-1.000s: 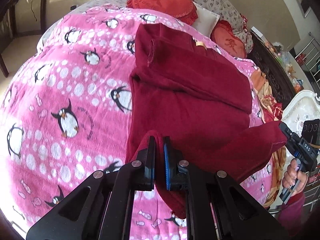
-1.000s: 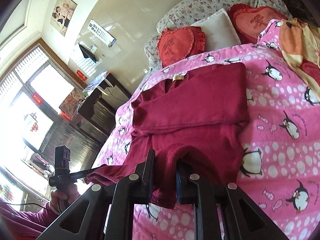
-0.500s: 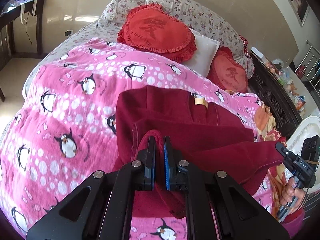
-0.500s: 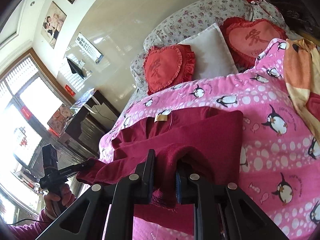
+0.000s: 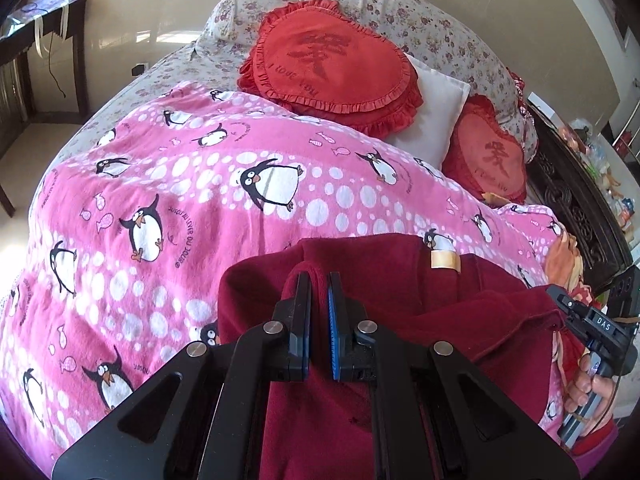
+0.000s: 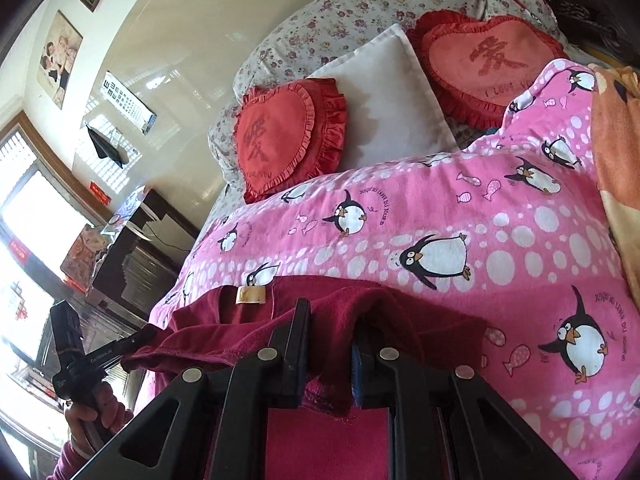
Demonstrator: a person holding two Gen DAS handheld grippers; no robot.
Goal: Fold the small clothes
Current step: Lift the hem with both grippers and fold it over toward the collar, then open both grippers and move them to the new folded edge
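A dark red garment (image 5: pixel 380 280) with a tan neck label (image 5: pixel 445 261) lies on a pink penguin blanket (image 5: pixel 200 184). My left gripper (image 5: pixel 319 280) is shut on one corner of its lower hem, carried up near the collar. My right gripper (image 6: pixel 330 312) is shut on the other hem corner (image 6: pixel 360 300), beside the label (image 6: pixel 250 295). Each gripper shows in the other's view, the right one (image 5: pixel 560 300) and the left one (image 6: pixel 150 332), with the hem stretched between them.
Two red heart cushions (image 5: pixel 332 64) (image 5: pixel 486 158) and a white pillow (image 5: pixel 432 116) lean on floral pillows (image 5: pixel 400 12) at the bed's head. An orange blanket (image 6: pixel 616 152) lies at the right. A dark desk (image 6: pixel 132 248) stands left of the bed.
Both grippers have carried the lower hem forward over the garment toward the collar. The folded body is now mostly covered, and the cushions look closer.
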